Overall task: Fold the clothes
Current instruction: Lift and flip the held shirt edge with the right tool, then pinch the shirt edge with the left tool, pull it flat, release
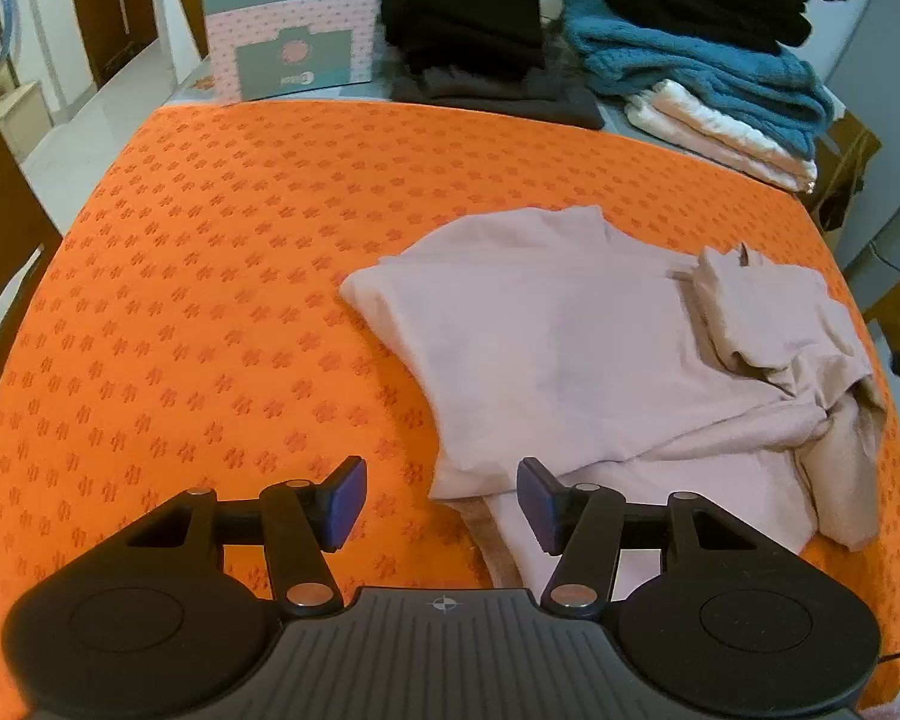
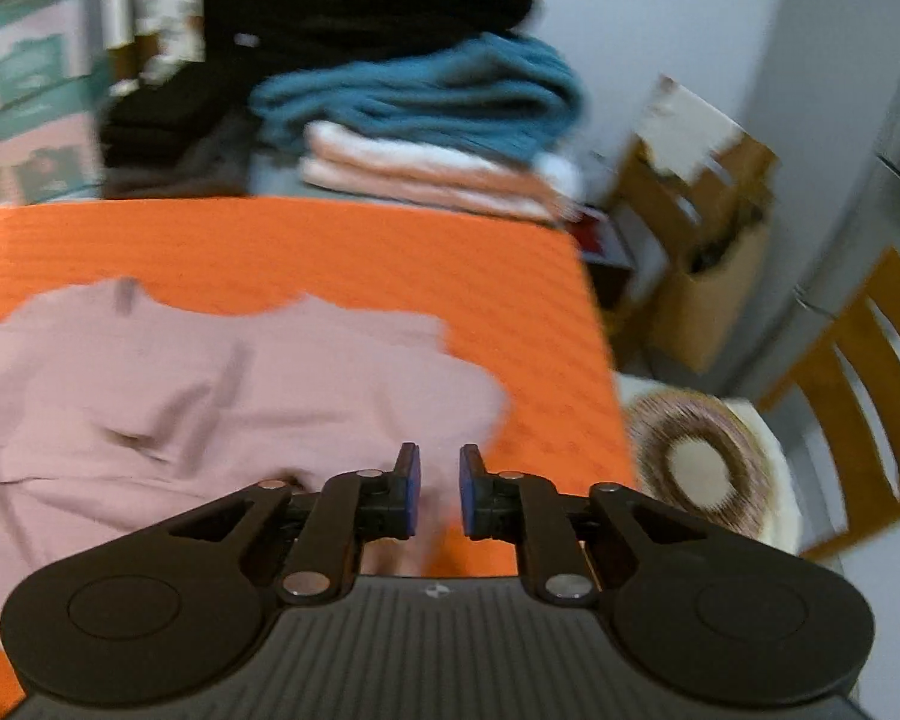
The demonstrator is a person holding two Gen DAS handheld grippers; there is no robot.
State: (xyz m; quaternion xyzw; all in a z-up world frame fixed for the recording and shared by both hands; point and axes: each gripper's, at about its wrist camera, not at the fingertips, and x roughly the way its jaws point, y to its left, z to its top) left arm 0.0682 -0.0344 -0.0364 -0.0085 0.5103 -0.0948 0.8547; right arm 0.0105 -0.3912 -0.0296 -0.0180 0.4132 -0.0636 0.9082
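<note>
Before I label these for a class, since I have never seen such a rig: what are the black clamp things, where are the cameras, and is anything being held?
They are two hand-held grippers; a person carries one in each hand. A fisheye camera on each looks forward along its fingers.

In the left wrist view, the left gripper is open over the near edge of a pale pink garment, holding nothing. The garment lies partly folded on an orange tablecloth.

In the blurred right wrist view, the right gripper stands slightly apart, nothing between its pads. Folded clothes are stacked behind.
</note>
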